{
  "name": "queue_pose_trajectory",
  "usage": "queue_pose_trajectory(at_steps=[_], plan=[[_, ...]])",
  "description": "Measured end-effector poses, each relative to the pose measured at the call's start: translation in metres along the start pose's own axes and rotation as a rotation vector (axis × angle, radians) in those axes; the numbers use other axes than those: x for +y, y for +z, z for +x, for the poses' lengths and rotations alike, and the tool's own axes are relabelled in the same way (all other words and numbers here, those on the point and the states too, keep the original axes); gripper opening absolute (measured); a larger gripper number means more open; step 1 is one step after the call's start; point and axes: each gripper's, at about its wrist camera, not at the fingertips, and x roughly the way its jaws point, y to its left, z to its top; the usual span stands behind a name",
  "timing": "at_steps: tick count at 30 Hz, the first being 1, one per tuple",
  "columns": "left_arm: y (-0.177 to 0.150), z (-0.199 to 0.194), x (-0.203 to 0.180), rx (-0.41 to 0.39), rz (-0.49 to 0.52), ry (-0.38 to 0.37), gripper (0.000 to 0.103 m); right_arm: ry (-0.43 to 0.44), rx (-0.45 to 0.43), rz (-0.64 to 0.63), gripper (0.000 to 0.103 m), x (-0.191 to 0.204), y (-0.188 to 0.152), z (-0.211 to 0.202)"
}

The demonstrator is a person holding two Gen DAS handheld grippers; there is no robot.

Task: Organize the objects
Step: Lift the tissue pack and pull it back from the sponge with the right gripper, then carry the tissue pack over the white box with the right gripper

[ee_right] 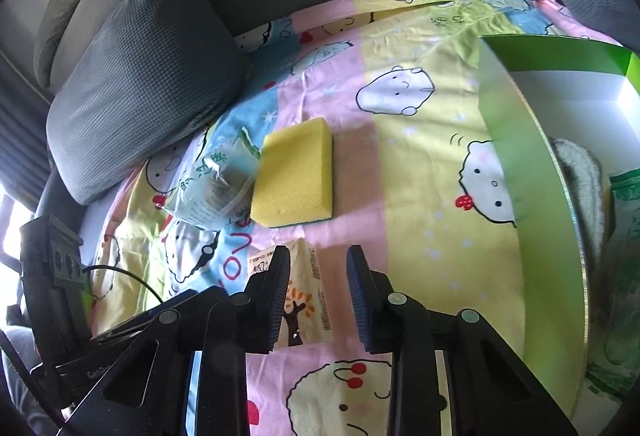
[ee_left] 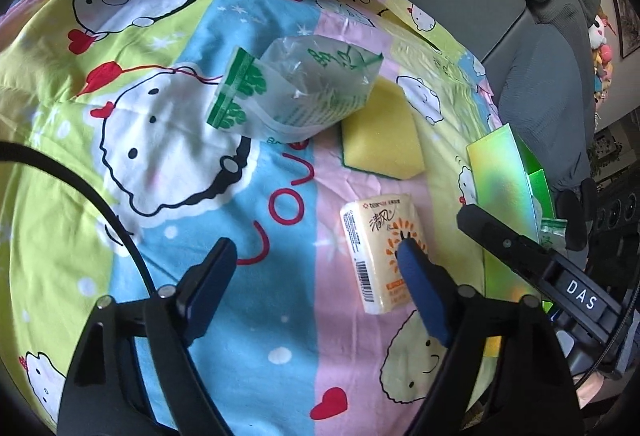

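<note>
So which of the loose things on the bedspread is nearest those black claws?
The tissue pack, printed with an orange tree; the yellow sponge and plastic bag lie farther off.

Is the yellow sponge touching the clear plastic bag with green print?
Touching. In the left wrist view, the plastic bag overlaps the upper corner of the yellow sponge; the right wrist view also shows the bag's edge against the sponge's side, with no gap.
</note>
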Motion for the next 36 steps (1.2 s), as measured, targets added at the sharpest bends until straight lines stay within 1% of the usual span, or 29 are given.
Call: queue_pose_trajectory(at_steps=[2, 4, 7, 9, 10, 12, 15, 20, 25, 26, 30, 34, 36], plan=[[0.0, 0.002, -0.001, 0.008, 0.003, -0.002, 0.075, 0.012, 0.031, -0.006, 0.031, 0.002, 0.0, 0.005], [-0.001, 0.003, -0.002, 0.016, 0.009, -0.006, 0.075, 0.04, 0.052, 0.014, 0.032, 0.001, 0.0, 0.01], [-0.002, 0.004, -0.004, 0.023, 0.018, -0.021, 0.075, 0.055, 0.116, 0.029, 0.041, -0.001, -0.001, 0.021], [-0.002, 0.005, -0.008, 0.027, 0.03, -0.031, 0.075, 0.057, 0.146, 0.045, 0.044, -0.002, -0.002, 0.027], [-0.003, 0.005, -0.009, 0.028, 0.031, -0.035, 0.073, 0.058, 0.152, 0.047, 0.045, -0.002, -0.002, 0.029], [-0.004, 0.008, -0.012, 0.042, 0.034, -0.043, 0.072, 0.044, 0.149, 0.052, 0.046, -0.003, -0.002, 0.031], [-0.006, 0.013, -0.016, 0.064, 0.049, -0.047, 0.072, 0.047, 0.163, 0.048, 0.057, -0.004, -0.001, 0.034], [-0.01, 0.018, -0.025, 0.074, 0.08, -0.043, 0.072, 0.06, 0.173, 0.054, 0.057, -0.001, 0.001, 0.036], [-0.012, 0.023, -0.029, 0.071, 0.101, -0.039, 0.072, 0.078, 0.213, 0.063, 0.058, 0.003, 0.0, 0.045], [-0.012, 0.023, -0.029, 0.068, 0.102, -0.04, 0.07, 0.076, 0.21, 0.059, 0.058, 0.003, 0.001, 0.046], [-0.01, 0.023, -0.027, 0.054, 0.09, -0.061, 0.058, 0.07, 0.199, 0.033, 0.058, 0.005, 0.0, 0.046], [-0.011, 0.026, -0.032, 0.041, 0.109, -0.055, 0.054, 0.063, 0.184, 0.003, 0.058, 0.007, -0.001, 0.049], [-0.011, 0.028, -0.034, 0.041, 0.111, -0.068, 0.05, 0.067, 0.176, 0.008, 0.055, 0.005, 0.0, 0.048]])
